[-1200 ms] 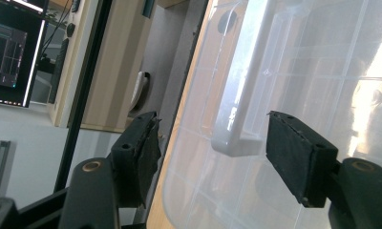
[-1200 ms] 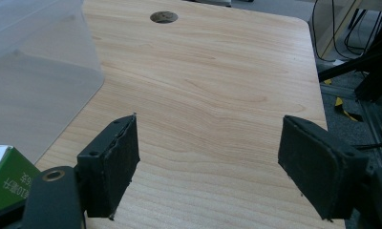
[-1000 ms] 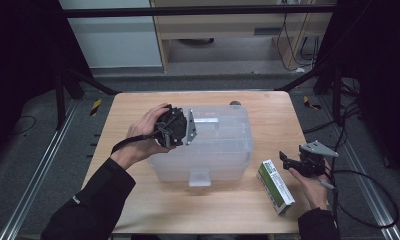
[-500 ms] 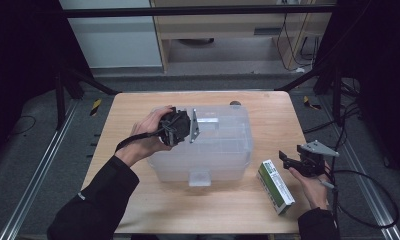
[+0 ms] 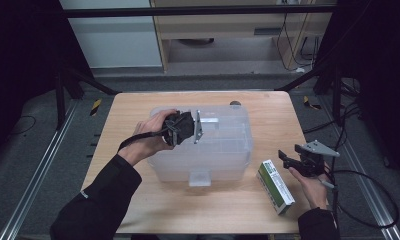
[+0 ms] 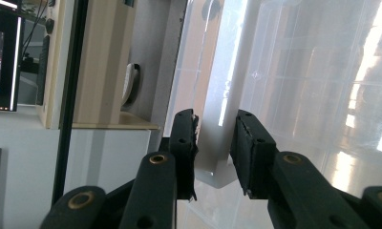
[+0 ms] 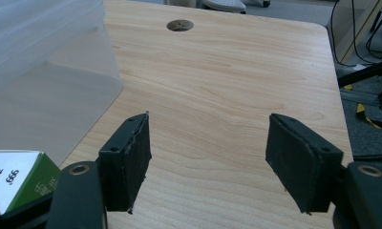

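Handle work first: the left tool [image 5: 200,126] sits over the lid of the clear plastic bin [image 5: 228,150] in the middle of the desk [image 5: 138,107], jaws narrowed around the lid's white handle tab [image 6: 217,143], though I cannot tell whether they truly bite. I'd close squarely on that tab before lifting, pulling straight up. The right tool [image 5: 287,161], jaws wide and empty, hovers beside the green-and-white box [image 5: 275,186].
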A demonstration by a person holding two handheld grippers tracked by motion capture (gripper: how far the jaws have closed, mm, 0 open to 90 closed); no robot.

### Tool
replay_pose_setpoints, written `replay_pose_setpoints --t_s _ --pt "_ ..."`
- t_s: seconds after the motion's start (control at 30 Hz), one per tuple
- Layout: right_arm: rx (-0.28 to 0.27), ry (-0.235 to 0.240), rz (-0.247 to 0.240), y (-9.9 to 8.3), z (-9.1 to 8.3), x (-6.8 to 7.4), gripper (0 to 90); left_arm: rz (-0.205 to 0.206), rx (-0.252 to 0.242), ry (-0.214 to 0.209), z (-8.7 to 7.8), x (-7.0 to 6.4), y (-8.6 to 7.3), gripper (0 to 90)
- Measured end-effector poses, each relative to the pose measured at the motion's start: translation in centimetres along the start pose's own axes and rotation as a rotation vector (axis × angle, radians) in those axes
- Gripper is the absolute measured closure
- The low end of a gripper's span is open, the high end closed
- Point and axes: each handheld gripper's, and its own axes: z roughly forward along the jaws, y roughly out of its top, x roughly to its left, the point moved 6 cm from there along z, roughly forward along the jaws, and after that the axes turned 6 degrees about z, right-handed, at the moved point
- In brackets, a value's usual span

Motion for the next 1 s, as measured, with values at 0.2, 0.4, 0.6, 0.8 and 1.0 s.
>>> replay_pose_setpoints --t_s 0.2,0.4,0.6,0.8,1.0 --pt "0.0 0.002 0.002 0.01 0.0 0.0 32.4 0.014 0.011 0.001 0.06 0.03 0.1 71.5" --pt "0.003 0.005 0.0 -0.02 0.05 0.07 32.5 0.027 0.025 0.004 0.09 0.03 0.23 71.8" --pt "0.005 0.005 0.001 -0.04 0.1 0.13 32.3 0.032 0.039 0.005 0.16 0.03 0.38 71.7" --pt "0.005 0.008 0.004 -0.02 0.14 0.16 32.2 0.042 0.042 0.017 0.25 -0.04 0.44 71.9" --pt "0.012 0.011 -0.002 -0.07 0.14 0.34 32.3 0.056 0.053 0.03 0.27 -0.13 0.58 72.8"
